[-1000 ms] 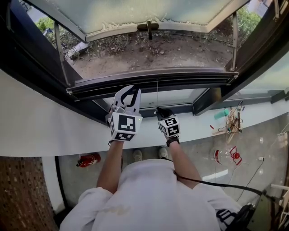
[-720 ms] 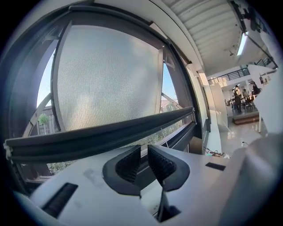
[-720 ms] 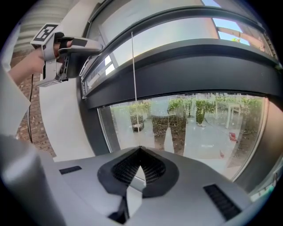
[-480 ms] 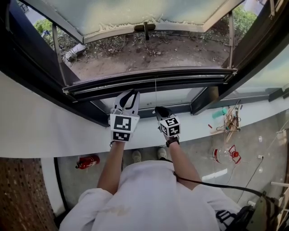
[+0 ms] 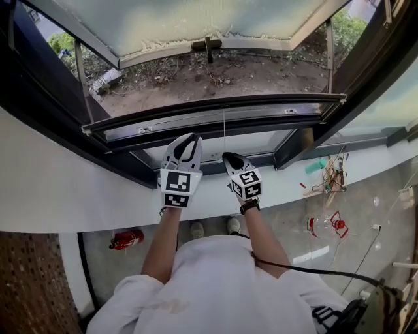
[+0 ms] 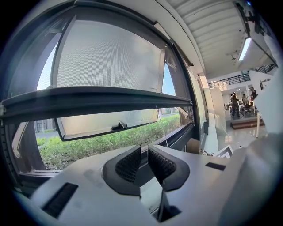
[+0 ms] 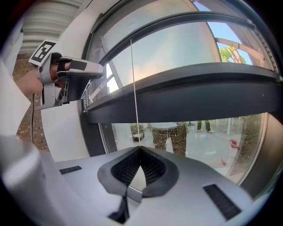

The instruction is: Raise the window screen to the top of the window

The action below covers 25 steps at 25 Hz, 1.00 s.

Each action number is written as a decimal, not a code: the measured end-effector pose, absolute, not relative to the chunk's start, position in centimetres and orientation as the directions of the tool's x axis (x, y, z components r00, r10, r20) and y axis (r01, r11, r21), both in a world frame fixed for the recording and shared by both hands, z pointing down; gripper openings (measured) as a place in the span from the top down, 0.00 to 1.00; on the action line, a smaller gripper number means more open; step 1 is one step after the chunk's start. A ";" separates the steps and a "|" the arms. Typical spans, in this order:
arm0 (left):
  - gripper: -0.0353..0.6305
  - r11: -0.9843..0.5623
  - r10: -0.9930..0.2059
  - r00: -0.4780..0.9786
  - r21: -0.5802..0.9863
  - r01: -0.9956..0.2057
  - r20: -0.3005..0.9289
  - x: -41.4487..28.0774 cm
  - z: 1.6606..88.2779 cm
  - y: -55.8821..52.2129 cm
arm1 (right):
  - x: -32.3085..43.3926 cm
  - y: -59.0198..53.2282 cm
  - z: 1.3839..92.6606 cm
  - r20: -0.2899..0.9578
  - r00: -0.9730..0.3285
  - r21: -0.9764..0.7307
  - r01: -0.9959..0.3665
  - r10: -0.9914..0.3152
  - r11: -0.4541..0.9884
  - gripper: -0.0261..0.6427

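two grippers at centre of the head view. left gripper (image 5: 189, 139): jaws parted by a narrow gap, nothing between them, tips just below the one dark window screen rail (image 5: 261, 107). right gripper (image 5: 230, 158): jaws closed, tips pinching the one thin white cord (image 7: 134, 88) hanging from that rail. the rail spans the frame from mid left to upper right, partway up the window opening. one sash (image 5: 196, 19) swung outward at top, one handle (image 5: 208, 44). one red extinguisher (image 5: 127, 238), lower left
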<state>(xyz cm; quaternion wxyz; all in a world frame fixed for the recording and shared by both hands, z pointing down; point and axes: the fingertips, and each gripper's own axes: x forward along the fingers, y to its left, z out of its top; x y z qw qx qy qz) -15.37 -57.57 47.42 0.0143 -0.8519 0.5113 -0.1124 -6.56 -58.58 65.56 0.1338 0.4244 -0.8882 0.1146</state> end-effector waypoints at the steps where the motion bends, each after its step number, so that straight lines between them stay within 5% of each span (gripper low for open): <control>1: 0.87 -0.476 -0.875 0.452 -0.137 -0.869 0.175 -15.4 47.4 -57.6 | -6.6 -58.6 65.4 0.333 -0.604 -0.086 -0.784 -0.724 0.614 0.96; 25: 0.87 -0.478 -0.873 0.456 -0.117 -0.870 0.176 -15.1 47.9 -57.5 | -7.8 -58.7 57.4 0.151 -0.663 -0.136 -0.749 -0.733 0.649 0.96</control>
